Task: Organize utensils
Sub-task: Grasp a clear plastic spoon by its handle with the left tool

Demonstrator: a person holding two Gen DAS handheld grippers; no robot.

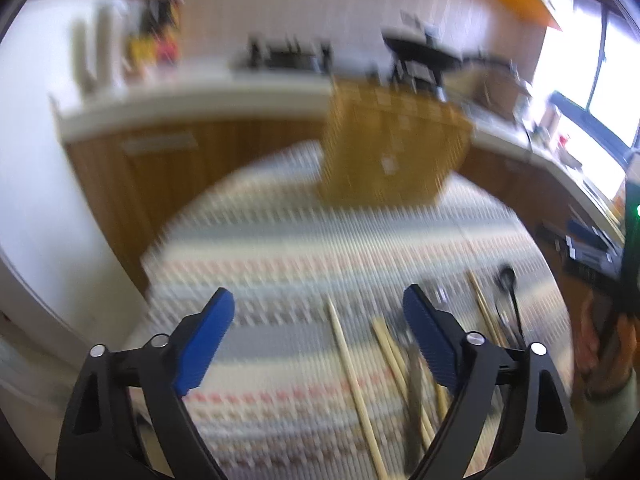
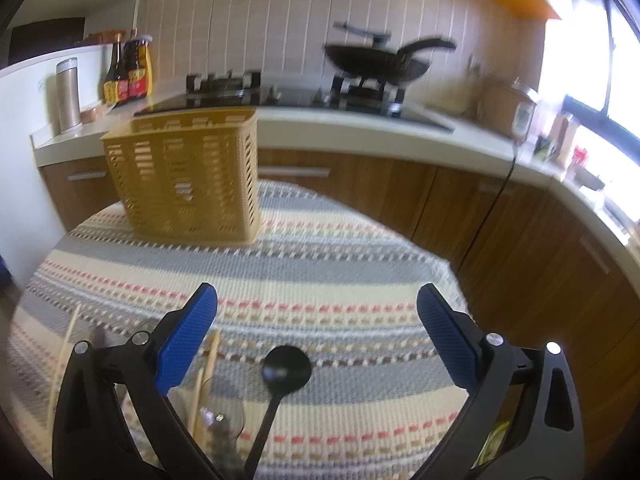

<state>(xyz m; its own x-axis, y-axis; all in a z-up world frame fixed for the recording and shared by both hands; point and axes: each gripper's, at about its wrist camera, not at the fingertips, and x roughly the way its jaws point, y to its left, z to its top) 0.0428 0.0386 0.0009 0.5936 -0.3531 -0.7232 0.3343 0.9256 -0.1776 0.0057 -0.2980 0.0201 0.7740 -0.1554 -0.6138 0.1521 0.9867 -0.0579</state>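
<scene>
Both tools, left tool [image 1: 318, 308] and right tool [image 2: 316, 304], hang released over chopsticks [image 1: 352, 380] and black ladle [image 2: 286, 368] at the table's near edge, probably bound for the yellow basket [image 2: 188, 176] at its far edge.

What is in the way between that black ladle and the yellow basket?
Nothing visible. In the right wrist view only bare striped cloth lies between the black ladle and the yellow basket. The right claw is open over the ladle and holds nothing.
</scene>
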